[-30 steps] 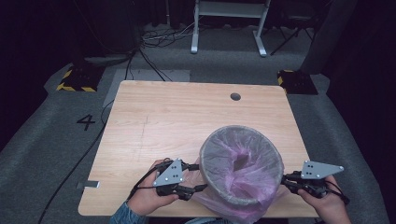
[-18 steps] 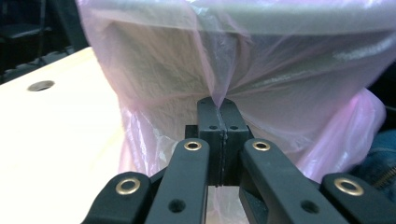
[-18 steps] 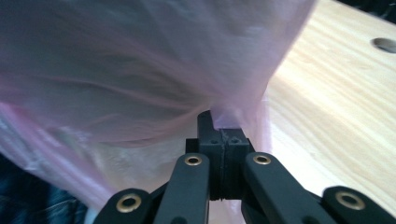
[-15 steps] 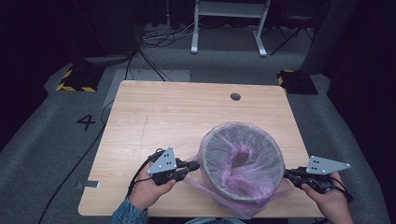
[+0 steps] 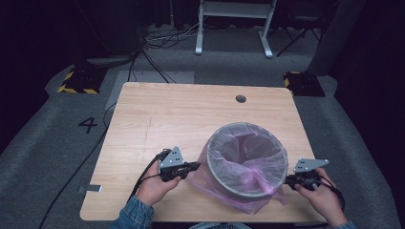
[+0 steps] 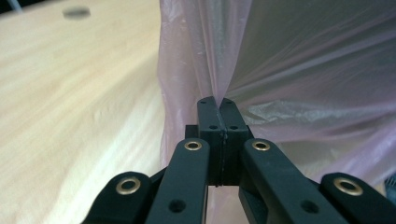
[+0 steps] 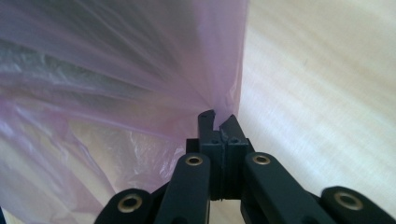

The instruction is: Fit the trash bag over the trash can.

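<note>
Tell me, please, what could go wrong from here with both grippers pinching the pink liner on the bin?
The left gripper and right gripper each clamp a thin fold of the pink bag, so pulling down hard might tear it. Uneven pulls could tip or slide the bin, which stands near the table edge.

Looks like a lab or recording studio bay to me, not a home. Bare light wooden table with a cable grommet hole, sitting on grey carpet. A white "4" marked on the floor left of the table, like a station number. Yellow-black hazard-striped base plates on either side, loose cables trailing across the floor, a white metal stand frame behind. Surroundings are dark, blacked out.
</note>
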Demonstrator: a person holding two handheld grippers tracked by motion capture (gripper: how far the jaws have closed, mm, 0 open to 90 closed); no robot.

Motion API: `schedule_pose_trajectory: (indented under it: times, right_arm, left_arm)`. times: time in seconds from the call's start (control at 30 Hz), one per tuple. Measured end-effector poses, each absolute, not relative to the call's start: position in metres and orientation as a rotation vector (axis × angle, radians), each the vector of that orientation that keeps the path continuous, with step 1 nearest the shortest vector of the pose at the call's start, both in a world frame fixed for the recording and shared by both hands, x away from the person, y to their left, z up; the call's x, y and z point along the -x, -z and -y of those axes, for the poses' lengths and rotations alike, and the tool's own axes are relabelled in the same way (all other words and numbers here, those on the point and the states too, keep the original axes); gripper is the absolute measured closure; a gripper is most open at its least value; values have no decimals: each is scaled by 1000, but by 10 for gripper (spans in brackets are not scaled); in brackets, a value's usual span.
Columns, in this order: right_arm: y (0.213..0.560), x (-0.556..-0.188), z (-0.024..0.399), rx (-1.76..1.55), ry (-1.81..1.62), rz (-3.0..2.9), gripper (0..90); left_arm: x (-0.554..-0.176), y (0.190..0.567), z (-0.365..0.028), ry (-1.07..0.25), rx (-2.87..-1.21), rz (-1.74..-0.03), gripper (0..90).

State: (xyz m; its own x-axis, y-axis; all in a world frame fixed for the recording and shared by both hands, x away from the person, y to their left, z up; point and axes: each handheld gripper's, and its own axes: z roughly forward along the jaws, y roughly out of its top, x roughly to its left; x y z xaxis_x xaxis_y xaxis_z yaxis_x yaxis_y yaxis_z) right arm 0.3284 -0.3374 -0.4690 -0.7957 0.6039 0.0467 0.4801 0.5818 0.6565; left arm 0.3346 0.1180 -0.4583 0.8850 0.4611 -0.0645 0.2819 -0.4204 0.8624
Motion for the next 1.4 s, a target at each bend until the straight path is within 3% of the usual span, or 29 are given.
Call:
schedule_pose_trajectory:
  times: [0.23, 0.3, 0.33, 0.4, 0.47, 0.53, 0.6, 0.63, 0.67, 0.73, 0.8, 0.87, 1.27, 1.3, 1.33, 1.4]
  right_arm:
    - [477, -307, 347, -914, -937, -2682, 900]
    - [474, -302, 354, -927, -942, -2664, 887]
    - [472, -301, 357, -934, -958, -2642, 810]
    - [465, -299, 365, -918, -1054, -2566, 569]
    - [456, -296, 369, -857, -1180, -2519, 383]
    - [446, -294, 366, -770, -1284, -2509, 293]
    - [436, -293, 358, -683, -1356, -2513, 258]
    - [432, -294, 352, -648, -1375, -2519, 265]
    - [429, -296, 347, -622, -1393, -2517, 328]
    - [424, -300, 339, -590, -1383, -2547, 590]
    - [424, -306, 335, -596, -1347, -2570, 823]
    - [426, -312, 336, -658, -1360, -2564, 891]
    - [476, -322, 336, -837, -1066, -2703, 891]
    - [475, -321, 337, -837, -1046, -2703, 847]
    - [474, -320, 339, -831, -1019, -2693, 767]
    - [466, -315, 344, -777, -1109, -2620, 490]
  left_arm:
    - [-323, 469, -121, -208, -2120, -512, 898]
    - [-322, 467, -126, -245, -2098, -518, 824]
    - [-321, 465, -129, -263, -2073, -513, 723]
    - [-317, 458, -132, -257, -2003, -480, 510]
    - [-312, 449, -131, -251, -1962, -437, 395]
    - [-310, 441, -125, -273, -1949, -389, 318]
    - [-311, 437, -117, -289, -1955, -364, 302]
    - [-312, 436, -112, -299, -1958, -351, 327]
    - [-313, 435, -108, -301, -1960, -335, 410]
    - [-316, 435, -102, -292, -1979, -316, 551]
    - [-318, 436, -99, -290, -1998, -305, 763]
    - [-322, 440, -98, -273, -2015, -317, 875]
    - [-331, 469, -99, -203, -2162, -406, 900]
    - [-329, 469, -101, -201, -2172, -412, 894]
    - [-328, 468, -102, -214, -2178, -413, 831]
    - [-324, 464, -104, -245, -2116, -393, 530]
